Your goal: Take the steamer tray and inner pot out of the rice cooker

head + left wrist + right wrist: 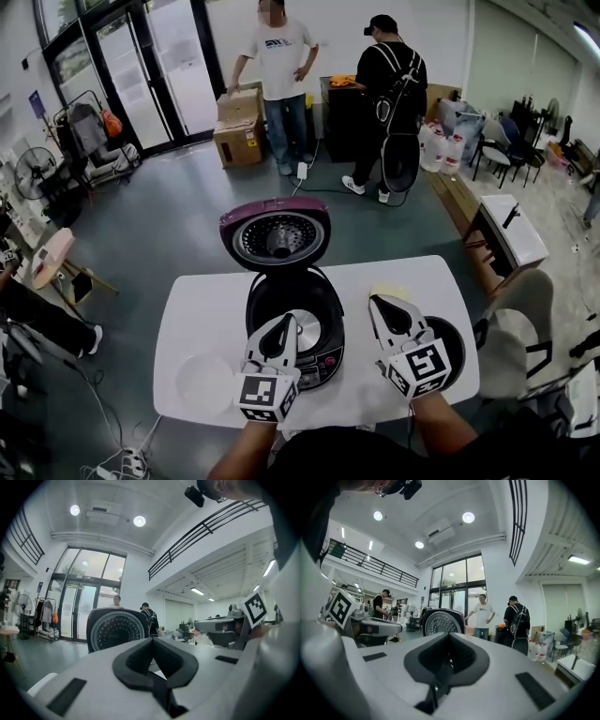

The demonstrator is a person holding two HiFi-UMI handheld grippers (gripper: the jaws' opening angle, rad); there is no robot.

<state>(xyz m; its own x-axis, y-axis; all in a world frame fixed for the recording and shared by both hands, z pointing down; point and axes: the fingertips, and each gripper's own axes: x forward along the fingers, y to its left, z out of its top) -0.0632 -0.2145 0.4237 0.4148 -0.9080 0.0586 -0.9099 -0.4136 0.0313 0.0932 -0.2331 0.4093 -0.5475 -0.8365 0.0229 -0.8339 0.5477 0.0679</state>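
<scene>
Two: left gripper point(286, 321), right gripper point(375, 302), jaws together, over table point(202, 309) near edge.

Bright ceiling lights point(139, 521), fisheye edges, sharp pics.

rice cooker point(286, 289): lid up; steamer tray point(204, 382): white, its left; inner pot point(456, 351): dark, its right

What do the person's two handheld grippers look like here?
Both the left gripper and right gripper have white, tapered shells with a black-lined teardrop opening on top. Each carries a marker cube of black-and-white squares at the hand end.
</scene>
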